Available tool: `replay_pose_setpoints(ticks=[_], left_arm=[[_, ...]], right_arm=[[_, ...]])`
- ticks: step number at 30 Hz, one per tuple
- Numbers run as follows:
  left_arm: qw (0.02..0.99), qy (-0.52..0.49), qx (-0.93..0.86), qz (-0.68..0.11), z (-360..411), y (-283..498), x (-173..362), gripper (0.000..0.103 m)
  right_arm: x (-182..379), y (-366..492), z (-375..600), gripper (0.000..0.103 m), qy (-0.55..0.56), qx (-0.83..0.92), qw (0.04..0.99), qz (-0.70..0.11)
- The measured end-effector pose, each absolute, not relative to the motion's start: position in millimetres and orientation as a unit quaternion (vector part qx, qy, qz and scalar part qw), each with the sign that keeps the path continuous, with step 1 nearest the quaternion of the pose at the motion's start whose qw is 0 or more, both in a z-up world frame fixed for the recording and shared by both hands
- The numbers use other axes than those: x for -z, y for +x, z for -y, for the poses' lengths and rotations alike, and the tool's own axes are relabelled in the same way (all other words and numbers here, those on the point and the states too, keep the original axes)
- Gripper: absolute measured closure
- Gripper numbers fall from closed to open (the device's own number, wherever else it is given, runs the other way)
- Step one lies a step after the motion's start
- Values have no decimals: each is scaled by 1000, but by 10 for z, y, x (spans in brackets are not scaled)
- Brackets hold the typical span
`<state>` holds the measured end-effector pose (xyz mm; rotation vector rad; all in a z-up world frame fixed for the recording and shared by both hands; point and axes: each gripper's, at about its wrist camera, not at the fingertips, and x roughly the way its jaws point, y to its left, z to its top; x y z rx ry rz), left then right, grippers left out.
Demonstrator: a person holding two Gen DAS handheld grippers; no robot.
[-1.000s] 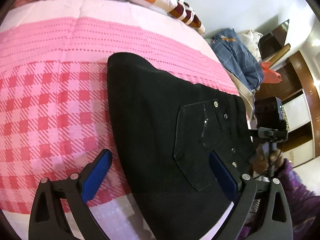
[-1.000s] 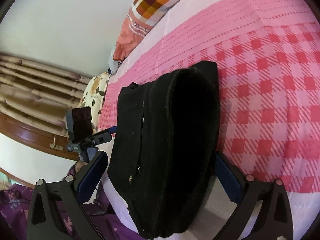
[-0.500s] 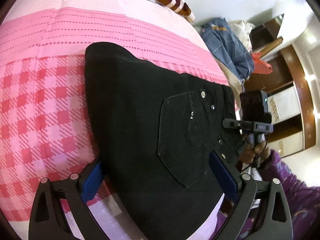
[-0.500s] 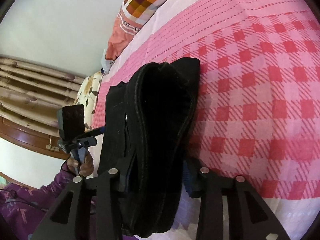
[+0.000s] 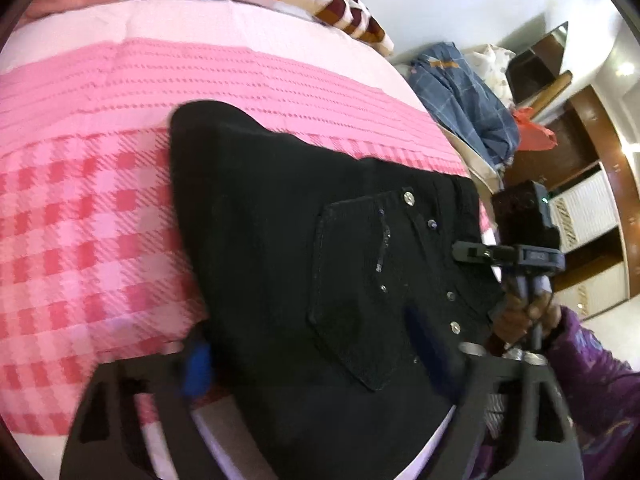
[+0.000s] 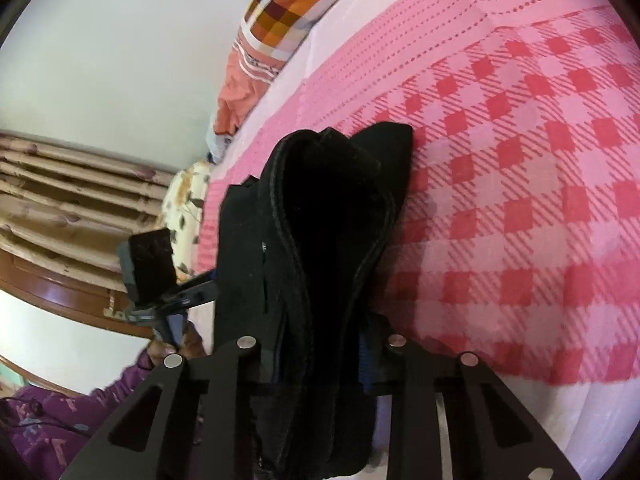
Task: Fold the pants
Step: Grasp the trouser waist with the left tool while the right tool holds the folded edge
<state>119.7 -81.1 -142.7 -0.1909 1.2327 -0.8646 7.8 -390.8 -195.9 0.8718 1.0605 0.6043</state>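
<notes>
The folded black pants (image 5: 304, 264) lie on the pink checked bed (image 5: 80, 208), near its edge. The left gripper (image 5: 308, 360) reaches in low and level, its jaws partly closed around the near edge of the stack. The right gripper (image 6: 320, 360) comes in from the side, jaws clamped on the thick folded end (image 6: 320, 240).

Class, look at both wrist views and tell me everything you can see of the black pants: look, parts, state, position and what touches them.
The black pants look like denim, folded into a thick bundle lying on the pink checked bedspread. On top shows a back pocket with small metal studs. In the right wrist view the stacked layers show end-on. The right gripper is shut on the bundle's near end; the left gripper straddles the near edge, its pads blurred, so its grip is unclear.
</notes>
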Motion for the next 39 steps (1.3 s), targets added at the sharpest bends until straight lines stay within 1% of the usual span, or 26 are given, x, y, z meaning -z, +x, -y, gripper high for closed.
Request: replay_pose_setpoints(ticks=[2,4,7,8,9,10,11,12,13,14,15,16,17,18,19,20,21,22,23,25,30,39], left_arm=[[726,-110,383,-561,724,1236,1437,44],[726,-123,373,-564,647,1261,1472,55],[719,-144,377,-566,560,1281,1522,56],[714,-143,377,-573,558,1296,1553,56],[713,-138,372,-578,572,1312,1577,56],[710,-139,373,-581,564,1323,1590,56],[704,-144,378,-583,553,1337,1601,51],[698,-147,385,-585,559,1352,1601,48],[690,-153,394,-588,569,1382,1604,41],[681,-162,402,-590,573,1402,1614,31],[668,-175,415,-593,585,1434,1626,26],[666,-177,417,-593,595,1444,1623,23],[669,-175,414,-592,622,1445,1607,23],[679,-164,412,-586,654,1429,1583,25],[692,-146,407,-578,695,1393,1551,30],[707,-122,402,-568,736,1333,1512,39],[717,-110,399,-561,757,1301,1478,44],[728,-102,393,-552,754,1268,1436,57],[736,-103,385,-547,730,1255,1404,67],[745,-117,380,-536,643,1224,1324,73],[776,-72,363,-511,621,1077,1115,73],[803,-64,323,-497,293,1008,1009,73]], right_arm=[[1946,53,3908,78,401,-277,733,-475],[1977,12,3921,78,412,-273,730,-471],[2017,7,3911,78,397,-259,734,-486],[2030,14,3916,76,400,-259,731,-488],[2041,30,3911,72,400,-261,727,-493],[2057,30,3899,65,396,-258,726,-500],[2072,35,3894,65,395,-258,723,-504],[2072,41,3892,64,397,-260,722,-504],[2074,29,3891,64,397,-259,722,-504],[2066,35,3869,63,393,-259,724,-504],[2050,30,3835,63,386,-256,728,-505],[2036,30,3810,65,382,-253,731,-506],[2019,25,3788,69,381,-251,733,-504],[2000,13,3777,70,382,-249,735,-501],[1975,-10,3769,72,383,-246,739,-496],[1954,-20,3764,74,384,-244,742,-493],[1931,-36,3762,75,391,-243,742,-487],[1911,-51,3768,76,405,-246,739,-479],[1886,-61,3768,77,414,-250,737,-472],[1810,-82,3721,78,419,-253,739,-463],[1656,-69,3476,78,421,-280,738,-447],[1617,77,3100,80,424,-301,732,-441]])
